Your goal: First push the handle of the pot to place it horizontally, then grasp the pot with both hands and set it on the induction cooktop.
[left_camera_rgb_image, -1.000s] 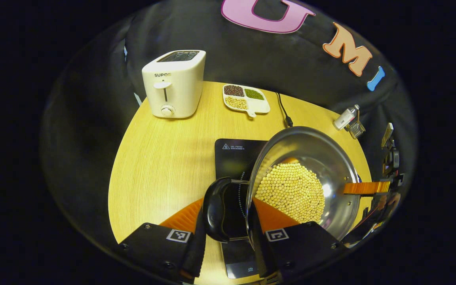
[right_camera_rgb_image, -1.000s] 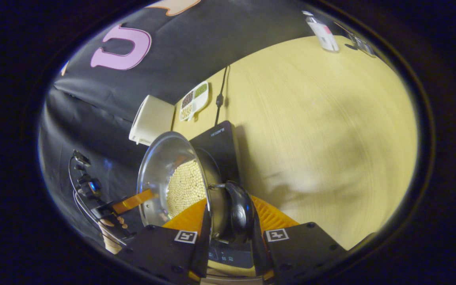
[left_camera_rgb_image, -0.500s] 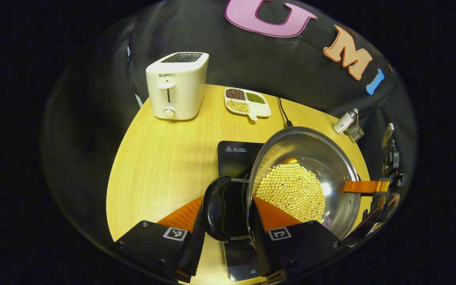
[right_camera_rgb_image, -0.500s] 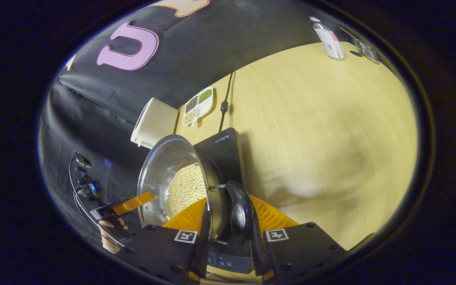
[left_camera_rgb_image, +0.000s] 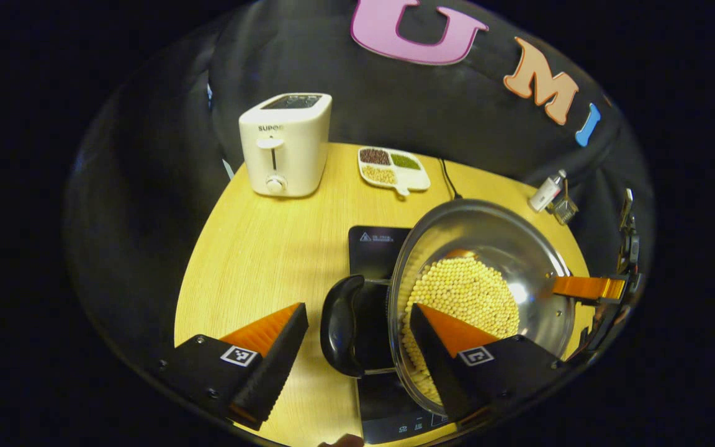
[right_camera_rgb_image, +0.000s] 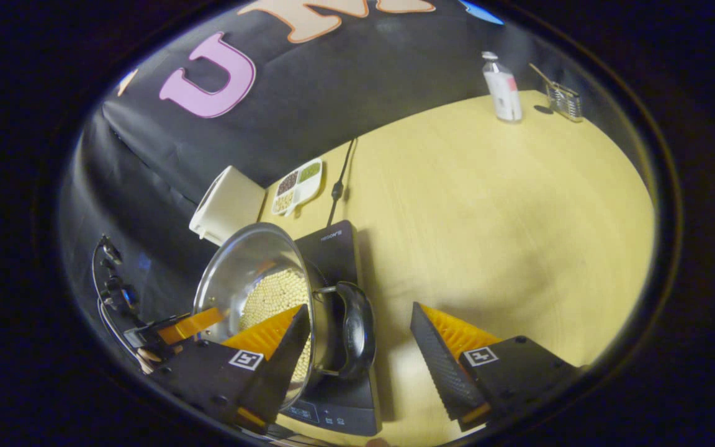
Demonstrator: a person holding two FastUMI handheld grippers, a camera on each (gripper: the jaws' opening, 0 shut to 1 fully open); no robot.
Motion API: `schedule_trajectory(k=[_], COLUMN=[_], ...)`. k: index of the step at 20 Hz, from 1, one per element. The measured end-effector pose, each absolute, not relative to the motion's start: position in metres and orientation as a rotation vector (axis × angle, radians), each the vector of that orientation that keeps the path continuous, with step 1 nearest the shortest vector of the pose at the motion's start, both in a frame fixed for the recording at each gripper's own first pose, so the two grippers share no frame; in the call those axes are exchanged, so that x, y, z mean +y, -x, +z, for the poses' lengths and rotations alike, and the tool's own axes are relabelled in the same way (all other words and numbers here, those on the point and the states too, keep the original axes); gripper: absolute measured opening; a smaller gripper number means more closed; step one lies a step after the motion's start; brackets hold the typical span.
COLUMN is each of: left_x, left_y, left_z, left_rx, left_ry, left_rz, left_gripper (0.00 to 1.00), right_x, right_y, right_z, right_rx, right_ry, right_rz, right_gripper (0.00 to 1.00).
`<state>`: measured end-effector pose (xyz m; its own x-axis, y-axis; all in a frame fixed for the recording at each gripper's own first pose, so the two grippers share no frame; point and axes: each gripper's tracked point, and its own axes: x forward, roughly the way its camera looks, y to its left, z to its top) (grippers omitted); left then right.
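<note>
Jaws of both the left gripper point(left_camera_rgb_image: 348, 351) and the right gripper point(right_camera_rgb_image: 364, 347) spread wide, each straddling a black side handle point(left_camera_rgb_image: 340, 326) untouched, the round steel pot of pale beans point(left_camera_rgb_image: 478, 292) resting on the black induction cooktop point(left_camera_rgb_image: 375, 248)

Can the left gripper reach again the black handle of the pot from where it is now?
Probably yes. The left gripper is open, and the black handle stands free in the gap between its fingers, with nothing in front of it. The pot sits on the induction cooktop.
</note>
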<state>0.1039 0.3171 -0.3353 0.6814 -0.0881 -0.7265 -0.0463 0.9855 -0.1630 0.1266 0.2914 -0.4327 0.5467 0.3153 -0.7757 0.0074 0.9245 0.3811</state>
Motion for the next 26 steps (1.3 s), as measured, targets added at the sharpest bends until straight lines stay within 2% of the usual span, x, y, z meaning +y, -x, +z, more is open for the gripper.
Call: schedule_trajectory(k=[1,2,5,6,13,20,21,26], left_x=[0.319,0.321,0.317,0.313,0.244,0.139,0.123,0.062], left_y=[-0.103,-0.103,-0.097,-0.093,-0.084,-0.082,-0.078,-0.053], left_z=[-0.326,-0.316,-0.29,-0.283,-0.217,-0.121,-0.106,-0.037], left_rx=[0.786,0.752,0.697,0.689,0.569,0.379,0.351,0.205], left_ry=[0.16,0.144,0.106,0.095,0.01,-0.014,-0.015,-0.056], left_rz=[-0.014,-0.002,0.026,0.031,0.022,0.004,0.004,0.035], left_gripper=[0.98,0.98,0.98,0.97,0.97,0.97,0.96,0.96], right_x=[0.287,0.279,0.256,0.248,0.202,0.159,0.152,0.11], right_y=[-0.122,-0.121,-0.109,-0.105,-0.078,-0.075,-0.075,-0.06], right_z=[-0.422,-0.414,-0.388,-0.379,-0.299,-0.179,-0.16,-0.072], right_rx=[0.948,0.915,0.836,0.812,0.647,0.452,0.421,0.26], right_ry=[-0.353,-0.333,-0.293,-0.287,-0.261,-0.165,-0.154,-0.097], right_rz=[0.182,0.17,0.122,0.104,0.045,0.141,0.157,0.221], right_gripper=[1.0,0.93,0.92,1.0,1.0,1.0,0.92,0.92])
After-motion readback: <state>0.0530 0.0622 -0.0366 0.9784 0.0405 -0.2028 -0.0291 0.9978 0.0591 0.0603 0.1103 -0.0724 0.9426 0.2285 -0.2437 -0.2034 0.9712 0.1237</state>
